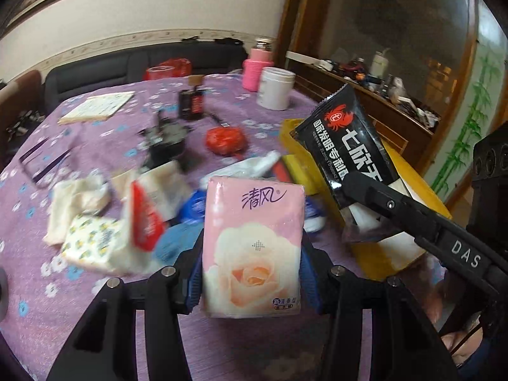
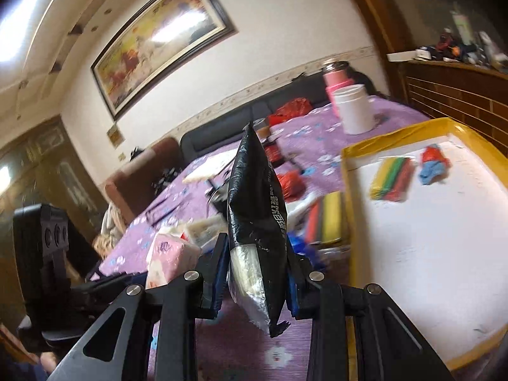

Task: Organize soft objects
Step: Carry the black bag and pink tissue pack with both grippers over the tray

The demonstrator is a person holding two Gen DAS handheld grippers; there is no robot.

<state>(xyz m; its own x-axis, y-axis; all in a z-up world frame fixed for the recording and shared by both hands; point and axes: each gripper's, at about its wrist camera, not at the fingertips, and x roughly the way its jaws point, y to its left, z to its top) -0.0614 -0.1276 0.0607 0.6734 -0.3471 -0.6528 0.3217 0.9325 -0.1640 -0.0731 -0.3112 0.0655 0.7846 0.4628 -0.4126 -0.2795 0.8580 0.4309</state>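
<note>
The heap of tissue packs (image 1: 104, 222) on the table is smeared by motion blur, and its printing cannot be read. The blue item (image 1: 187, 212) behind the pink tissue pack (image 1: 252, 247) is largely hidden by it. The clutter on the wooden sideboard (image 1: 381, 79) is too small to be identified. The yellow-rimmed tray (image 2: 397, 133) is cut off by the right edge.

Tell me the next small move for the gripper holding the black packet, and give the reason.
Probably carry the right gripper rightward over the yellow-rimmed tray and open it there. It is shut on the black packet, which hangs above the purple cloth beside the tray; a striped pack already lies inside the tray.
</note>
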